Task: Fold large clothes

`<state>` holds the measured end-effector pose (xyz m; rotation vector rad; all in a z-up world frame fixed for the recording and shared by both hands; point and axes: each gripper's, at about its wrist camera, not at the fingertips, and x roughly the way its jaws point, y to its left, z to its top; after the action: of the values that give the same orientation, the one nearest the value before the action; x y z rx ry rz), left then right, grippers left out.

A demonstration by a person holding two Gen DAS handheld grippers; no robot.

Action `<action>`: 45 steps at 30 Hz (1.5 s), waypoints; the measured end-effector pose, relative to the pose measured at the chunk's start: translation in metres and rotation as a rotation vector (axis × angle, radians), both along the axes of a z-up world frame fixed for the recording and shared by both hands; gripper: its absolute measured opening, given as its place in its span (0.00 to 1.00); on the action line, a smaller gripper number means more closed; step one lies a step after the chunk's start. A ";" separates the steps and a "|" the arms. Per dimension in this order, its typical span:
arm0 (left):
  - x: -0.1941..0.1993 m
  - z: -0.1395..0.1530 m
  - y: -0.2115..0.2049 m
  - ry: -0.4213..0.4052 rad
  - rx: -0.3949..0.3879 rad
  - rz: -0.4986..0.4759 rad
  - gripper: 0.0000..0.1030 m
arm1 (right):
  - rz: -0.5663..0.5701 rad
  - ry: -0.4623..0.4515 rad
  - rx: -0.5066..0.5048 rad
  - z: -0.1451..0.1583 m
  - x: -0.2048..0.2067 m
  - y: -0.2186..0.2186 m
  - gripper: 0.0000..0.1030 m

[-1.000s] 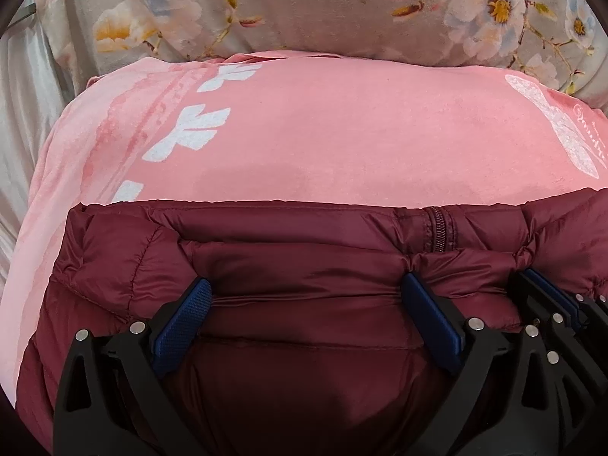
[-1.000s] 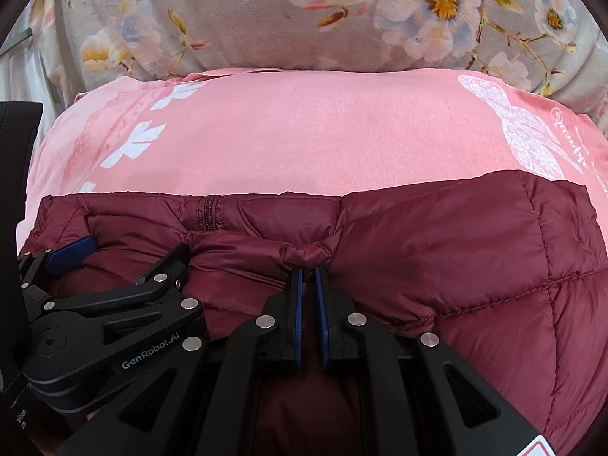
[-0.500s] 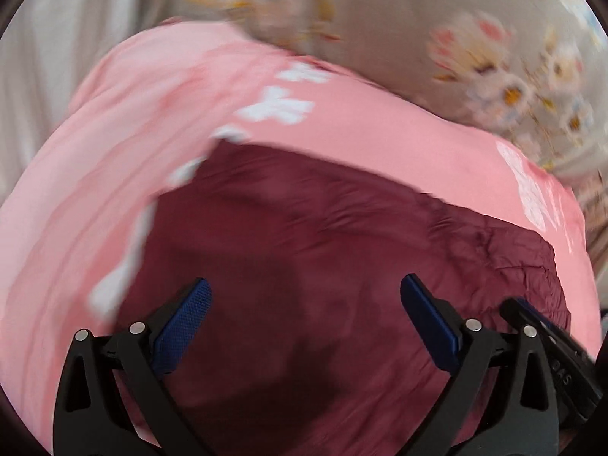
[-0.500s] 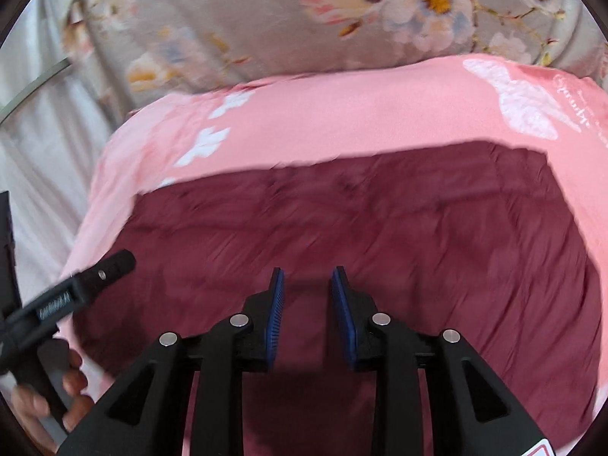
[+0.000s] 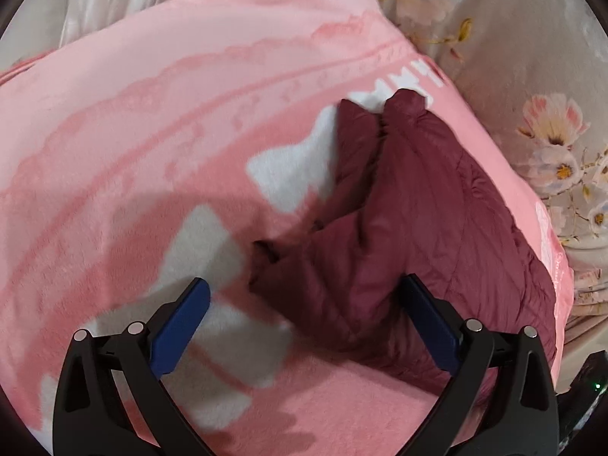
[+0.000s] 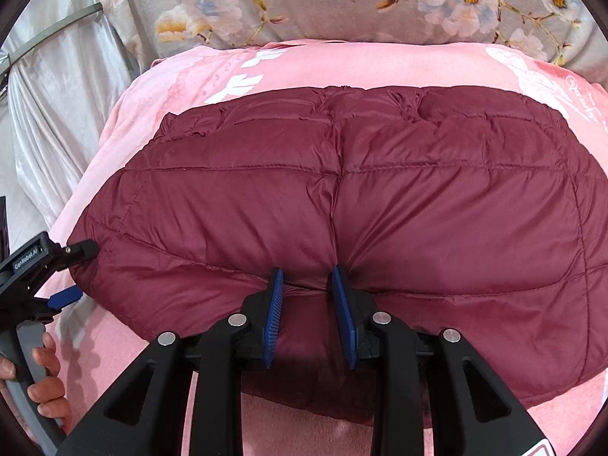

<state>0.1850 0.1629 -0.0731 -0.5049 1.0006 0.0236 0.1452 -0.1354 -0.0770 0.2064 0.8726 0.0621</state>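
Released, the jacket (image 6: 342, 197) now lies just ahead of the right tool (image 6: 308, 296).

It was a bedroom in a home. A bed carried a pink fleece blanket (image 6: 380, 64) with white prints; behind the blanket lay grey flowered bedding (image 6: 323, 3), and left of it hung pale silky fabric (image 6: 64, 87).
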 end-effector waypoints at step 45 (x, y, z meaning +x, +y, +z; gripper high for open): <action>-0.045 0.077 -0.418 -0.160 0.198 -0.846 0.13 | -0.410 0.075 0.128 0.010 -0.178 -0.188 0.06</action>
<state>0.1405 -0.2550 0.0035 0.1233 0.9769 -0.6573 -0.0330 -0.3237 -0.0667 0.5057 0.8866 -0.2740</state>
